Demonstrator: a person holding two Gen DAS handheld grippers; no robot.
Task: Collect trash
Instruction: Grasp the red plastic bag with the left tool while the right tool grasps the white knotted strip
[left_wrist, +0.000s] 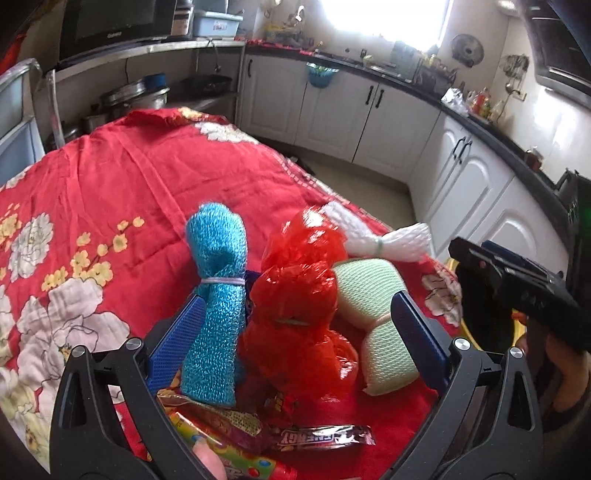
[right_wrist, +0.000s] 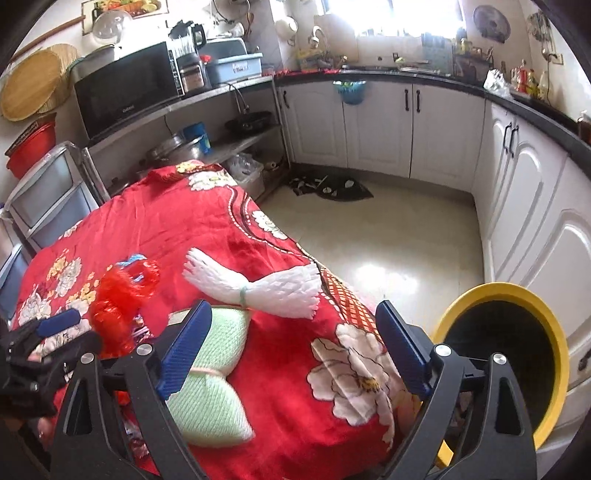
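We see the left gripper (left_wrist: 299, 332) spread wide above a table under a red floral cloth (left_wrist: 122, 184), gripping nothing. Between its blue pads stand a blue mesh bundle (left_wrist: 214, 302) tied with a white band and a crumpled red plastic bag (left_wrist: 299, 295). The blue bundle is just beside the left pad; whether it touches, we cannot tell. A pale green mesh bundle (left_wrist: 373, 332) lies against the inner side of the right pad. Below the fingers, at the table's near edge, lie candy wrappers (left_wrist: 236, 424) and a bar wrapper printed ENERGY (left_wrist: 321, 439); they are partly cut off by the gripper frame. A white foam net (left_wrist: 373, 236) tied with a green band lies beyond, near the table's right edge.

The right gripper (right_wrist: 295, 347) is also spread wide and empty. Its left pad overlaps the green bundle in the right wrist view; contact is unclear. Its right pad hangs over bare cloth near the table's right edge. Just past that edge stands a yellow-rimmed bin (right_wrist: 506, 354) with a dark inside, its lower part hidden behind the gripper. Beyond the table's far corner the tiled floor (right_wrist: 388, 236) is open up to white cabinets (right_wrist: 413, 125), save for a dark mat (right_wrist: 332, 186). A hand (left_wrist: 565, 373) shows at the right border of the left wrist view, blurred.
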